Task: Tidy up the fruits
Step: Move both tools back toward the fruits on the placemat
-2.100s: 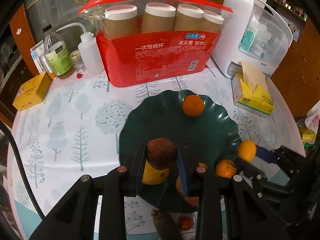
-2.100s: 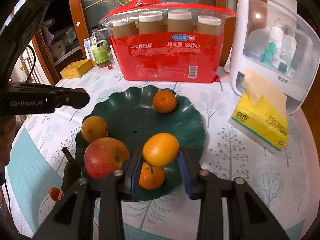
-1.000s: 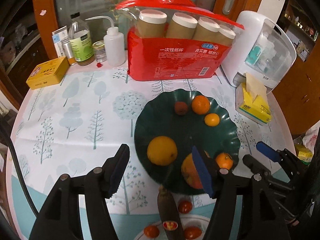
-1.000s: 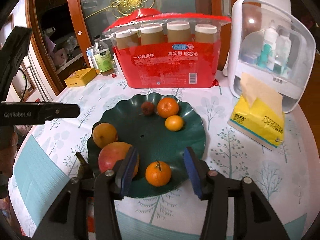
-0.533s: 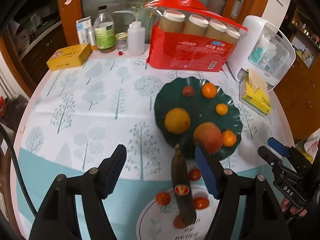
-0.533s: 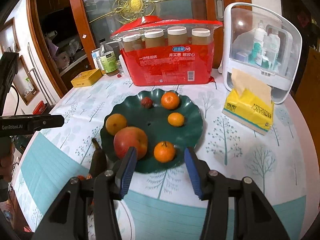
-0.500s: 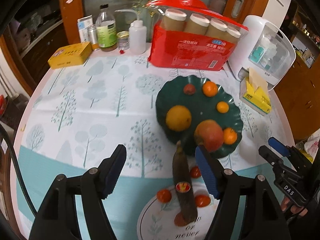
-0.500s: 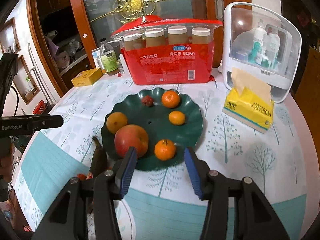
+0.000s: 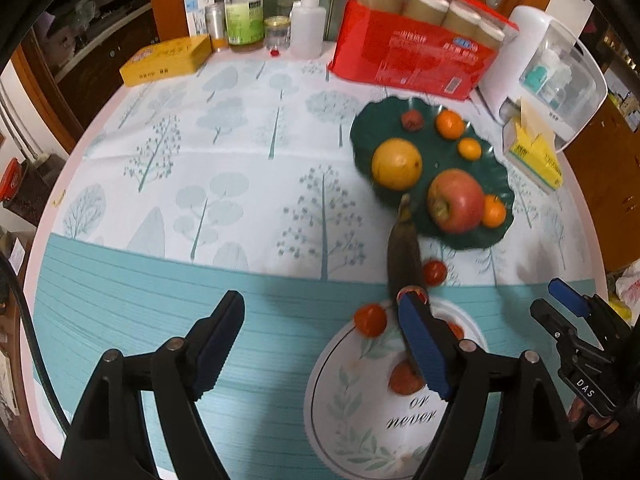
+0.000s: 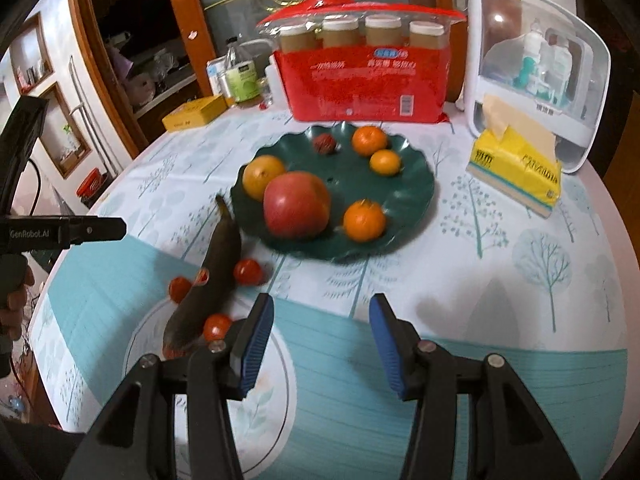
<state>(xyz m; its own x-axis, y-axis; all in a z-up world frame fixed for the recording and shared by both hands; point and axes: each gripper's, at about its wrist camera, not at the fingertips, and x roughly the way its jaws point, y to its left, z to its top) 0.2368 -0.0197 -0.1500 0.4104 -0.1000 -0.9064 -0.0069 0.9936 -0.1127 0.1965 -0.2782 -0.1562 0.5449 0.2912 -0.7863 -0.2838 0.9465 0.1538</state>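
Near the white plate, both the left gripper and right gripper hang empty, jaws apart, the left just widening, presumably for the overripe banana outside the green dish.

Wide bare tablecloth on the left and near-left, nothing in the way. Right half is crowded: green plate loaded with fruit, overripe banana lying from its near rim onto the white plate, cherry tomatoes either side. Far edge walled by red cup pack, bottles, white organizer; tissue box far right.
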